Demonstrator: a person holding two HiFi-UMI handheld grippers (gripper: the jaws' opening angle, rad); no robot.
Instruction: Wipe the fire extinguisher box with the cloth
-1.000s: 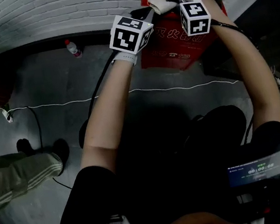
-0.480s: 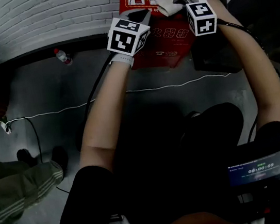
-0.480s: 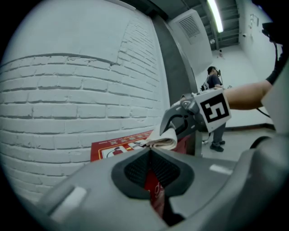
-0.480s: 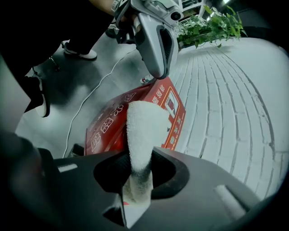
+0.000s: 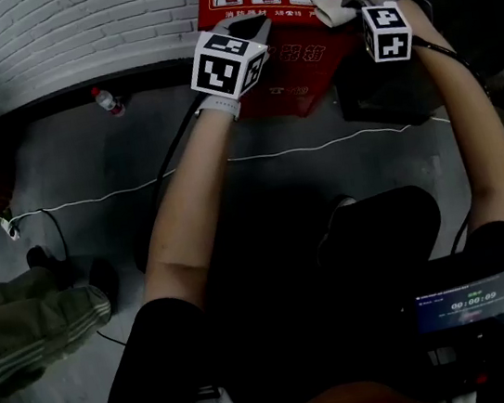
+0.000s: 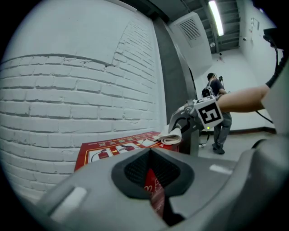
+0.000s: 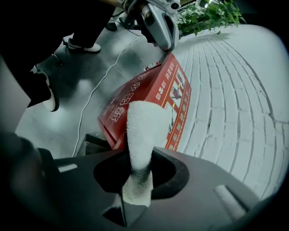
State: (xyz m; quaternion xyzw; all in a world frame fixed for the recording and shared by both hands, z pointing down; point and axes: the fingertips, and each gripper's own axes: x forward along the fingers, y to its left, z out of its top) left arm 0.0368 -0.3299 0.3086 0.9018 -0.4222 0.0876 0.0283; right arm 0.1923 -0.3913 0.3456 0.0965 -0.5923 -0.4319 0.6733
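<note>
The right gripper (image 5: pixel 346 1) has carried the cloth (image 5: pixel 331 11) rightward along the top of the fire extinguisher box (image 5: pixel 300 52) over the last second. A moment ago the folded white pad sat over the middle of the top panel. Now it lies at the box's far right corner, and the row of pictograms to its left is uncovered. I judge that one stroke across the top is about finished and the sloping front face is yet to be wiped. The red box stands on the floor against the white brick wall (image 5: pixel 66 26), on the far side of the scene, where both forearms reach it. The right gripper's jaws are clamped on the rolled cloth, which sticks out past them toward the box. The left gripper (image 5: pixel 245 28) has stayed at the left part of the box. Its jaws are drawn together with a strip of red panel between them, so it seems to pinch the box's upper edge and steady it. No view shows whether the cloth really presses on the surface. The box's right end is hidden behind the cloth and the marker cube. The print is too small to read, and the dark object (image 5: pixel 386 96) just right of the box is too dim to identify.
</note>
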